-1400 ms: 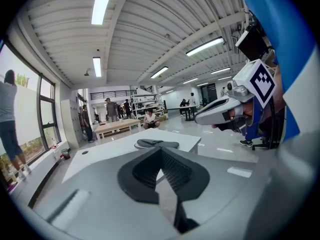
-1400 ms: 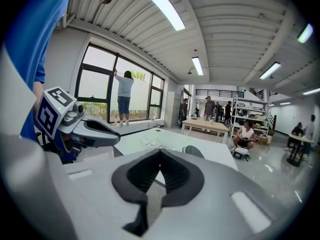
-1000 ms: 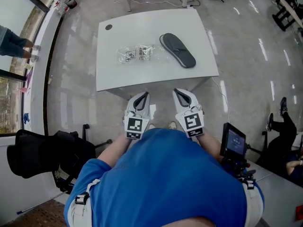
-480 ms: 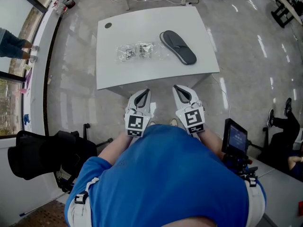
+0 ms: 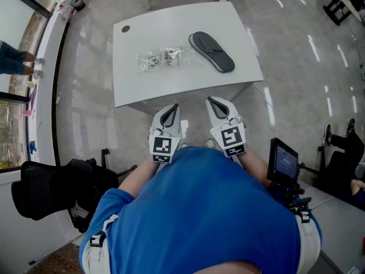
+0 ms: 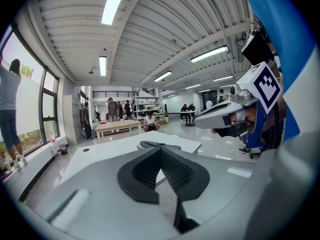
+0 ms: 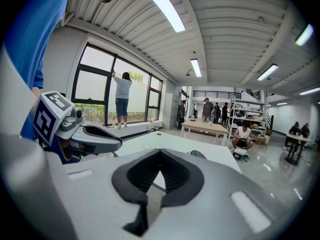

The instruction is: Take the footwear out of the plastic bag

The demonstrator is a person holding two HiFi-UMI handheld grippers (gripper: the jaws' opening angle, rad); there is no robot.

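One slipper [image 5: 212,51] lies flat on the counter [image 5: 171,87], toward its right side. It sits outside the single clear bag [image 5: 162,58], which is crumpled just to its left; whether the two touch is unclear. With the slipper apparently already free, nothing seems left to hold. That would explain why both grippers hang close to the person's body, short of the counter's near edge. The left gripper [image 5: 173,108] and right gripper [image 5: 212,101] are both clenched and empty. One small dark spot [image 5: 125,28] marks the counter's far left corner.
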